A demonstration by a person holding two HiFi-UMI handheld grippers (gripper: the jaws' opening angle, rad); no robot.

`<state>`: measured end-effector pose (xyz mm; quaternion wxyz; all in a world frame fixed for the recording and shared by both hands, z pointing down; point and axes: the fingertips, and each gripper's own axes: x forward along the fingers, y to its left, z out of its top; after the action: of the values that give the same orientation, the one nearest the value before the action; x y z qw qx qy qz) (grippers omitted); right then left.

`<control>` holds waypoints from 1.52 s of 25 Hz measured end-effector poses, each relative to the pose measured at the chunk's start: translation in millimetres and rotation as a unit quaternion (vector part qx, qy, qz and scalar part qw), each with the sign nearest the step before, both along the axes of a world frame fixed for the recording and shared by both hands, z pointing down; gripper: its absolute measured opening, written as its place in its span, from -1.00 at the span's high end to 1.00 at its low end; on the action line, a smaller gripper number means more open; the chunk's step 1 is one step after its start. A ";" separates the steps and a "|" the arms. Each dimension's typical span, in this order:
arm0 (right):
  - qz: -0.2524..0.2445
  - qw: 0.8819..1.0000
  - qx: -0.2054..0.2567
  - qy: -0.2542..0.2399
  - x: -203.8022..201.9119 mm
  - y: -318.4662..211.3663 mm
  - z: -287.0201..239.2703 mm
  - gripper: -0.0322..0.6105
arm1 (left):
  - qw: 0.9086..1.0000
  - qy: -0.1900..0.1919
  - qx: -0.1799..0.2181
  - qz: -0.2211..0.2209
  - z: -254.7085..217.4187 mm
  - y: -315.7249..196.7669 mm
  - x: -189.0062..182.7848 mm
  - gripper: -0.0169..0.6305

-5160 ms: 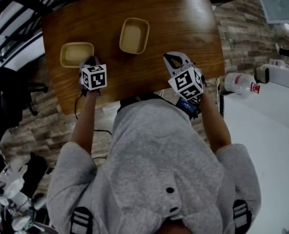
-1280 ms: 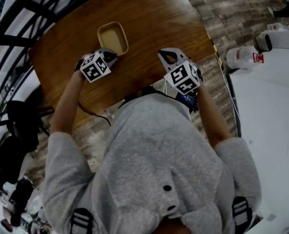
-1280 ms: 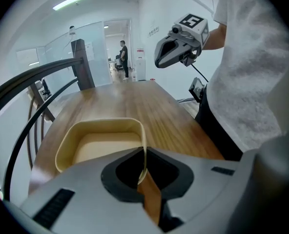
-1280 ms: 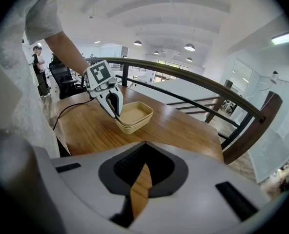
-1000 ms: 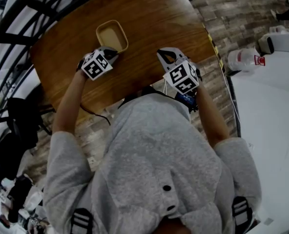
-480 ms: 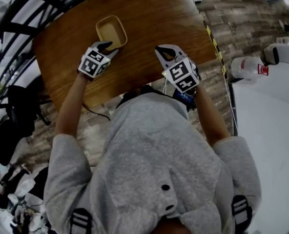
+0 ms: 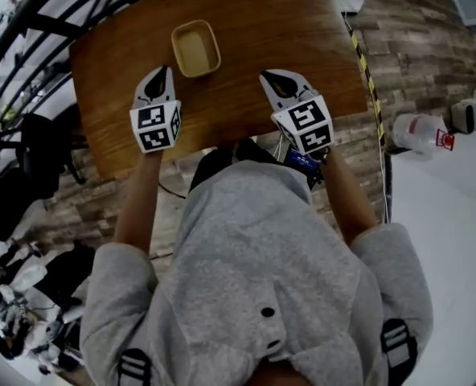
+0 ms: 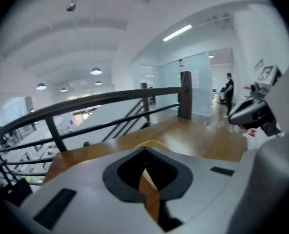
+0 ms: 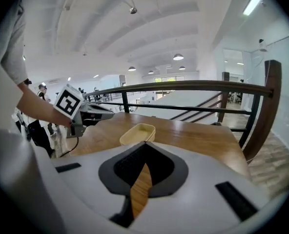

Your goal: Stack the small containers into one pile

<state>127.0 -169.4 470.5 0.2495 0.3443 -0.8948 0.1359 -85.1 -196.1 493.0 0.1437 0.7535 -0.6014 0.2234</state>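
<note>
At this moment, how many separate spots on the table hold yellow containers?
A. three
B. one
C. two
B: the head view shows the yellow containers at just one spot on the wooden table, and the right gripper view shows only that spot too.

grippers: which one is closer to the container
The left gripper, at the head view's left: its tip lies close to the container; the right gripper sits farther off. The left's jaws have just closed on nothing.
</note>
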 end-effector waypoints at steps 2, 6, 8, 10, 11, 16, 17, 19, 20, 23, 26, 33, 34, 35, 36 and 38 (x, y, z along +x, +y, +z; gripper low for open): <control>0.020 0.999 0.010 -0.024 1.5 -2.3 -15.2 0.85 | 0.998 -0.019 0.034 -0.057 -25.9 16.4 -8.9 0.91; 0.053 0.996 0.019 -0.062 4.5 10.5 -39.6 0.85 | 0.993 -0.004 0.065 -0.101 -58.2 57.5 -4.4 0.91; 0.060 0.996 0.025 -0.068 1.5 23.3 -48.5 0.85 | 0.991 -0.001 0.069 -0.114 -68.6 76.9 -5.1 0.91; 0.065 0.995 0.032 -0.068 -5.8 38.9 -55.2 0.85 | 0.990 -0.003 0.075 -0.119 -78.9 95.9 -10.2 0.91; 0.068 0.995 0.034 -0.068 -10.6 47.7 -58.2 0.85 | 0.990 -0.002 0.079 -0.119 -83.6 106.1 -13.9 0.91; 0.085 0.992 0.054 -0.076 -38.1 97.7 -78.0 0.85 | 0.988 0.007 0.095 -0.124 -101.5 162.3 -41.6 0.91; 0.085 0.992 0.056 -0.072 -44.0 111.5 -80.7 0.85 | 0.987 0.011 0.094 -0.128 -102.7 176.2 -48.4 0.91; 0.086 0.992 0.063 -0.064 -53.3 140.7 -84.8 0.85 | 0.986 0.022 0.095 -0.136 -104.5 205.5 -60.9 0.91; 0.087 0.992 0.068 -0.059 -56.1 153.3 -86.9 0.85 | 0.985 0.028 0.099 -0.138 -105.7 218.4 -66.2 0.91; 0.095 0.991 0.086 -0.048 -53.6 187.4 -94.5 0.85 | 0.984 0.044 0.105 -0.137 -108.1 255.8 -70.7 0.91; 0.121 0.986 0.103 -0.048 -36.2 213.1 -107.9 0.85 | 0.984 0.049 0.107 -0.133 -112.5 288.3 -62.6 0.91; 0.112 0.988 0.086 -0.057 -38.7 245.7 -111.2 0.85 | 0.982 0.042 0.096 -0.155 -109.1 328.0 -72.2 0.91; 0.108 0.989 0.085 -0.057 -38.2 247.0 -109.9 0.85 | 0.982 0.040 0.094 -0.159 -108.1 330.3 -71.5 0.91; 0.105 0.989 0.085 -0.059 -37.4 247.3 -109.4 0.85 | 0.982 0.038 0.093 -0.161 -108.5 331.5 -70.0 0.91; 0.103 0.989 0.084 -0.062 -35.7 246.6 -110.0 0.85 | 0.982 0.037 0.091 -0.162 -110.2 331.6 -67.1 0.91; 0.100 0.989 0.082 -0.068 -28.9 243.8 -113.4 0.85 | 0.982 0.037 0.086 -0.161 -116.0 329.8 -57.0 0.91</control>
<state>98.1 74.5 357.1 0.1439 0.4415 -0.8789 0.1090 -142.1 133.7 377.1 0.1347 0.6637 -0.7264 0.1171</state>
